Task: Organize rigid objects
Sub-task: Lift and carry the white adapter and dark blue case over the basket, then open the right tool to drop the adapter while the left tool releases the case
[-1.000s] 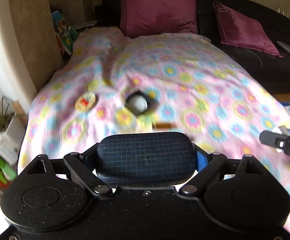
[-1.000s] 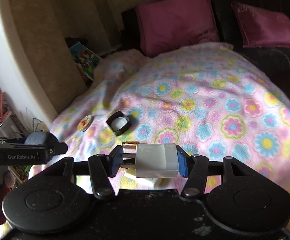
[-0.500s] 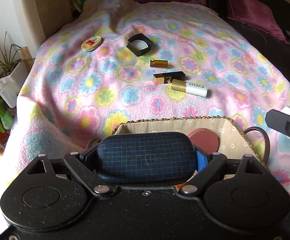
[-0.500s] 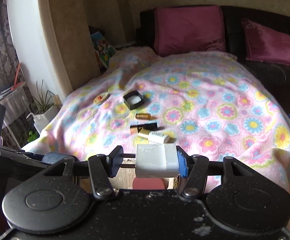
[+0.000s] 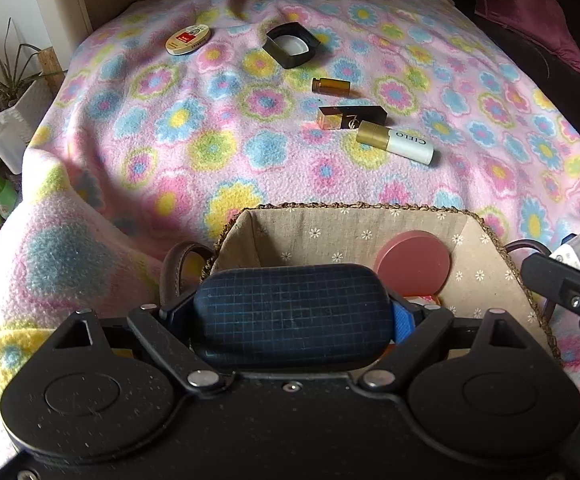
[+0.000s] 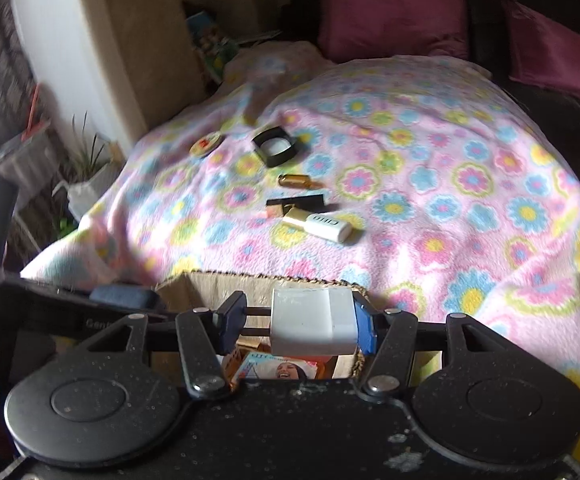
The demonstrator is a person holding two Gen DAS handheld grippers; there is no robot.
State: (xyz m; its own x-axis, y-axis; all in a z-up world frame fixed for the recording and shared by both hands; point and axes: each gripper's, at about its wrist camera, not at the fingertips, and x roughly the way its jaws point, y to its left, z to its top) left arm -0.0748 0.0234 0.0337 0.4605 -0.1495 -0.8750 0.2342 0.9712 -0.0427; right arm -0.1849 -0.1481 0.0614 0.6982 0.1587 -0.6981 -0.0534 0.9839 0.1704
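My left gripper [image 5: 290, 314] is shut on a dark blue grid-patterned case [image 5: 291, 304] and hangs over the near left part of a lined wicker basket [image 5: 353, 206]. A pink round lid [image 5: 411, 262] leans inside the basket. My right gripper [image 6: 297, 325] is shut on a white plug charger [image 6: 311, 326], prongs pointing left, just above the basket's right side [image 6: 353, 286]. Beyond the basket, on the flowered blanket, lie a white tube with a gold cap [image 5: 395, 142], a gold-and-black box [image 5: 351, 117], an amber vial [image 5: 329, 85], a black square box [image 5: 291, 45] and a round tin [image 5: 188, 40].
A printed packet [image 6: 286, 368] lies in the basket below the charger. The blanket [image 5: 150, 152] drops off at the left, where potted plants and a white squeeze bottle [image 5: 2, 136] stand. Maroon cushions [image 6: 393, 12] lean on a dark sofa at the far end.
The left gripper has sunk and tipped downward with the case, bringing the basket into view beneath it. The right gripper has carried the charger sideways until it hangs over the basket.
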